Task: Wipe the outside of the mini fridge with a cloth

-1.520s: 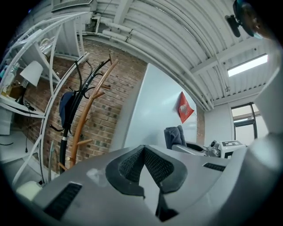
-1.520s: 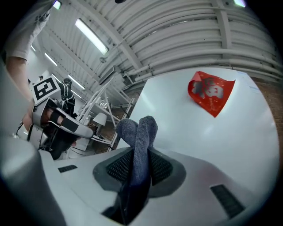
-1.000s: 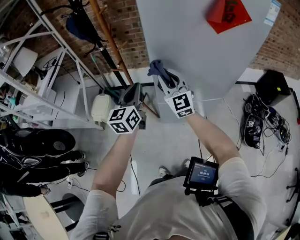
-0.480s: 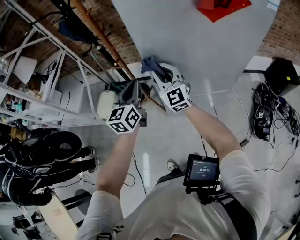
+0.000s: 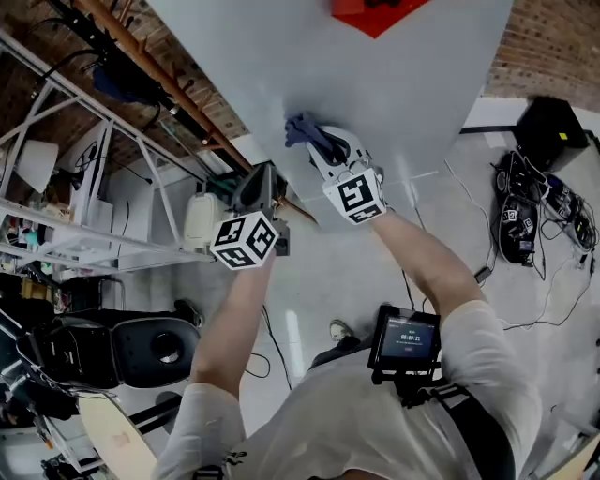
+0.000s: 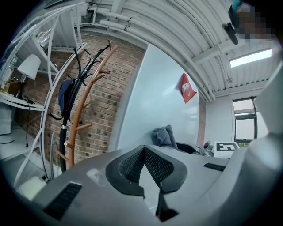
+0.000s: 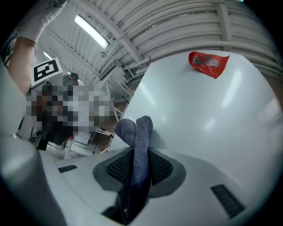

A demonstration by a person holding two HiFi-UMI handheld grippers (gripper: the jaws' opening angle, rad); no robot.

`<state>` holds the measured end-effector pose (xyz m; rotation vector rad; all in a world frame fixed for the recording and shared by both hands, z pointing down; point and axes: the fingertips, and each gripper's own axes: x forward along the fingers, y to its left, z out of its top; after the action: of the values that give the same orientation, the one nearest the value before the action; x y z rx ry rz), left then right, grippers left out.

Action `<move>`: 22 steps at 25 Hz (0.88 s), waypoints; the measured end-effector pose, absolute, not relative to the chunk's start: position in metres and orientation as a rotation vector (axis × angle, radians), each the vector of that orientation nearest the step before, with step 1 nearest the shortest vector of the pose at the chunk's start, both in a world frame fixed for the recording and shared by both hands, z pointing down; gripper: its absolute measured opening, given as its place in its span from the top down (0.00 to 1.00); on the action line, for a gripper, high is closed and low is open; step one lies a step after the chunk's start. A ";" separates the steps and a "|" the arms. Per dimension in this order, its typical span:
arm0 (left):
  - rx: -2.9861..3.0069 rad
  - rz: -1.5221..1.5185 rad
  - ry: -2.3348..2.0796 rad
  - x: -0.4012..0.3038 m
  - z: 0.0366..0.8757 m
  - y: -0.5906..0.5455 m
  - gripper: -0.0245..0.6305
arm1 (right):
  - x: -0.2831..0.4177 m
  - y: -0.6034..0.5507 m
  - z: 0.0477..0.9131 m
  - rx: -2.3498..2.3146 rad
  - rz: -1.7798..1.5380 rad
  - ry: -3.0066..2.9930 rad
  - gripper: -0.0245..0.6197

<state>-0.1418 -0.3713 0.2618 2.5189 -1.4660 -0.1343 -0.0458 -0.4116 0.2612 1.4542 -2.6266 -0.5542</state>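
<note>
Mini fridge (image 5: 403, 84) panel straight ahead of right gripper (image 5: 321, 148) | cloth (image 5: 305, 131) clamped between its jaws, tip touching panel | shifted nearer under red sticker (image 5: 375, 11) than a second ago: wiping stroke likely under way, most of panel left | left gripper (image 6: 144, 152) just beside, clenched on nothing

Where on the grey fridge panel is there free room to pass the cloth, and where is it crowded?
Free: the wide bare stretch of the fridge panel between the cloth, clamped in the right gripper, and the red decoration above, and rightward to the panel's edge. Crowded: the left edge, where the wooden coat rack stands close.
</note>
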 end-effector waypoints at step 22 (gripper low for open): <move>2.595 -0.085 -1.301 0.006 0.267 -0.384 0.96 | 0.171 -0.413 0.263 1.773 -0.455 -2.430 0.83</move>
<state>0.0060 -0.3840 0.2673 2.5946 -1.3006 -0.0853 0.1707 -0.4133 0.2625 1.7728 -2.4296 -0.4547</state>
